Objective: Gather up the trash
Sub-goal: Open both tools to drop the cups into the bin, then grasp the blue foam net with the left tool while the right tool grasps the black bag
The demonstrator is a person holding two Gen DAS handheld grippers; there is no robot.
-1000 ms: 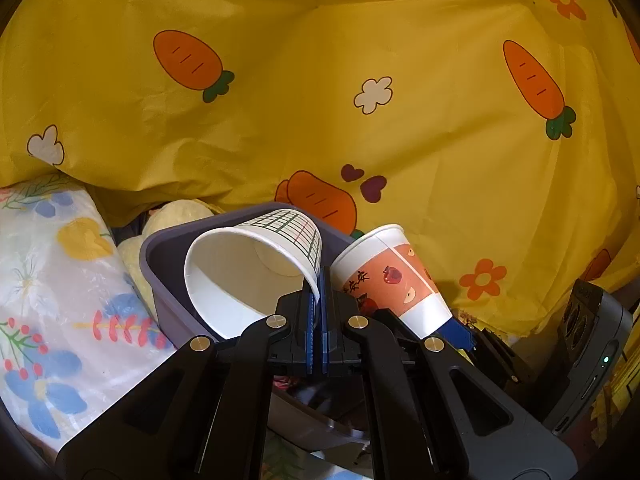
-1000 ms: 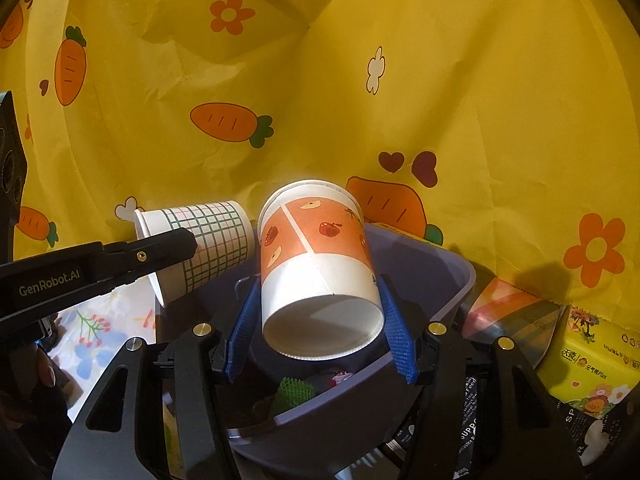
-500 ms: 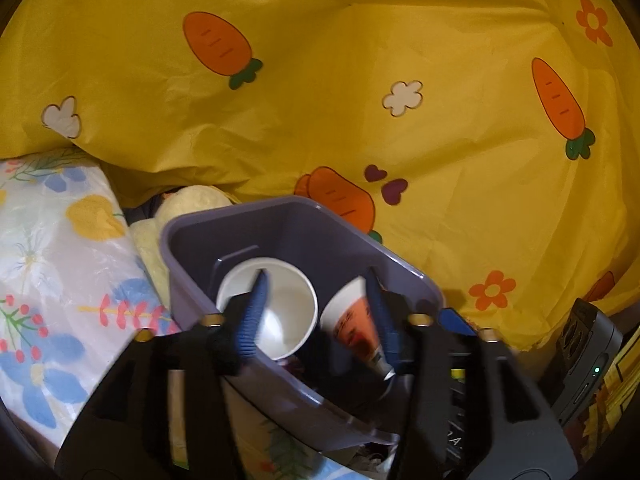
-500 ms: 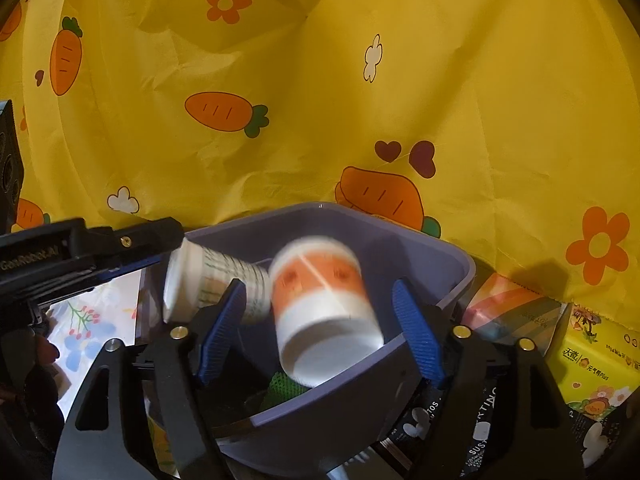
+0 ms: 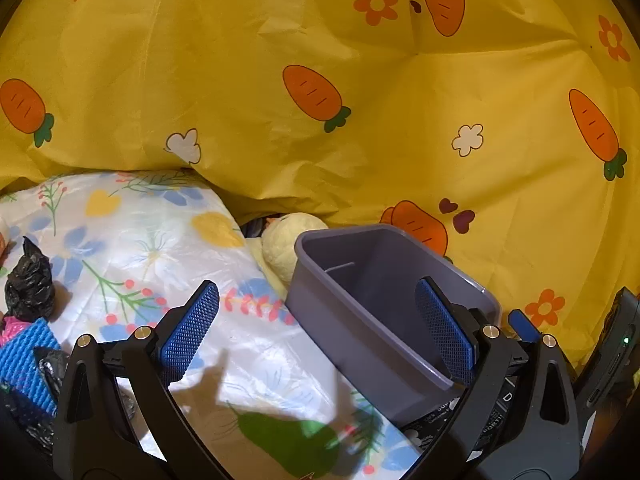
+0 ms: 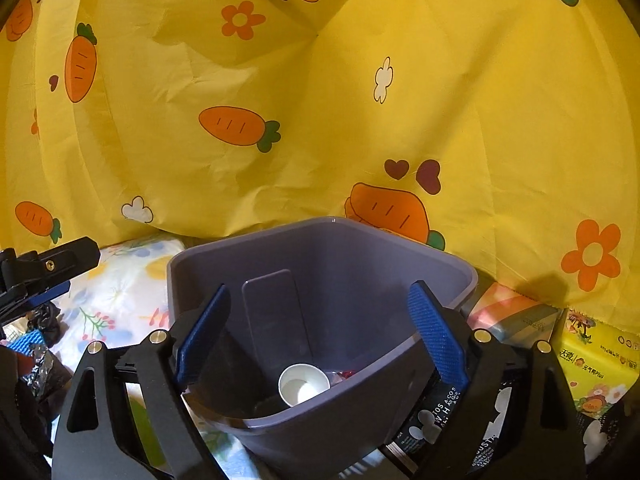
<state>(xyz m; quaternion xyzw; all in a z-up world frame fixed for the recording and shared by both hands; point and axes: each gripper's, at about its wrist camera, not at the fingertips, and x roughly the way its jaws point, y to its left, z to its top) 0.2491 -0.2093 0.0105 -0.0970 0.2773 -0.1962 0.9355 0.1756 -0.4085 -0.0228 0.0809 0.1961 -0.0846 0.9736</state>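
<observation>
A grey-purple plastic bin (image 6: 400, 256) stands on the floral sheet and also shows in the left wrist view (image 5: 360, 312). A white paper cup (image 6: 303, 384) lies at its bottom, mouth towards me, with other scraps beside it. My right gripper (image 6: 320, 336) is open and empty, held over the bin's near rim. My left gripper (image 5: 318, 332) is open and empty, left of the bin, over the sheet. A black crumpled bag (image 5: 30, 280) and a blue mesh piece (image 5: 24, 364) lie at the far left.
A yellow carrot-print cloth (image 5: 320, 80) hangs behind everything. A yellow plush toy (image 5: 288, 244) sits behind the bin's left corner. A yellow tissue pack (image 6: 596, 364) and black printed packaging (image 6: 440, 416) lie right of the bin.
Both grippers opened and let go of their cups, which dropped into the bin. The left gripper then swung left and back, away from the bin.
</observation>
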